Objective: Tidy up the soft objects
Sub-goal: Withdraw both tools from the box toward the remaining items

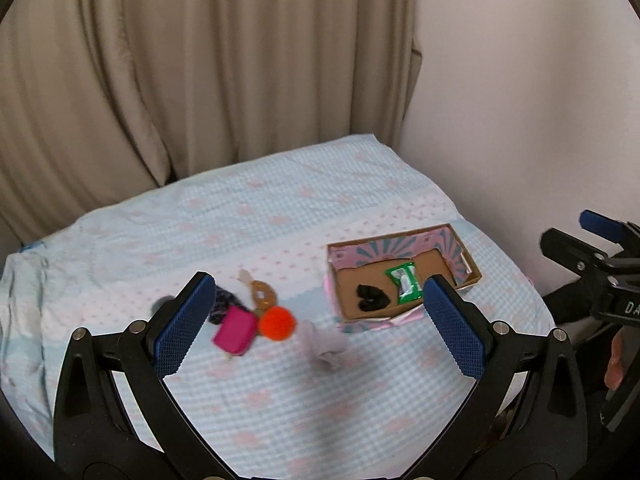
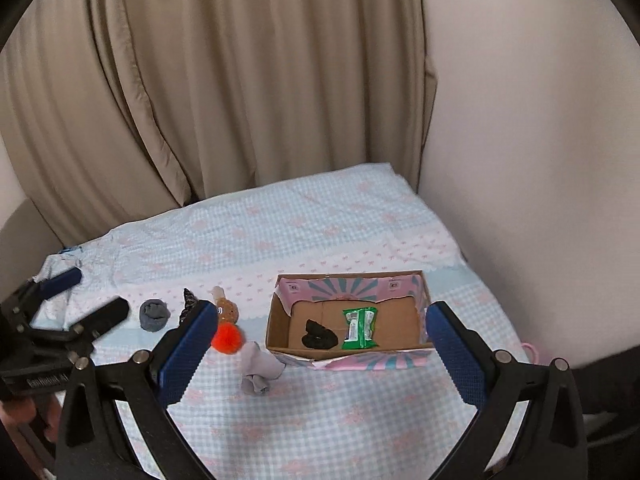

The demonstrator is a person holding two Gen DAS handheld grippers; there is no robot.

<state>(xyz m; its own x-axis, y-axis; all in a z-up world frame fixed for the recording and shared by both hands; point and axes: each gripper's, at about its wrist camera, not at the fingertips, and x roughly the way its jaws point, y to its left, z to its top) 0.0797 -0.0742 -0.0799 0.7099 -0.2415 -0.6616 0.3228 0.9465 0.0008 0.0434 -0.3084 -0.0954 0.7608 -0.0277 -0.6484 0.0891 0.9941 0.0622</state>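
Note:
On the bed lies a cluster of soft things: an orange pompom [image 1: 277,323] [image 2: 227,338], a pink pouch [image 1: 235,330], a brown plush toy [image 1: 263,294] [image 2: 227,309], a dark patterned cloth [image 1: 224,305], a grey rolled sock [image 2: 153,314] and a pale grey cloth [image 1: 323,345] [image 2: 259,368]. An open cardboard box [image 1: 464,252] [image 2: 276,320] holds a black soft item [image 1: 372,298] [image 2: 320,335] and a green packet [image 1: 405,282] [image 2: 359,327]. My left gripper [image 1: 320,328] is open above the cluster. My right gripper [image 2: 320,352] is open, held above the box.
The bed carries a light blue checked sheet [image 1: 280,216] [image 2: 320,216]. Beige curtains [image 1: 200,60] hang behind it and a pale wall [image 2: 540,160] runs along its right side. The other gripper shows at each view's edge.

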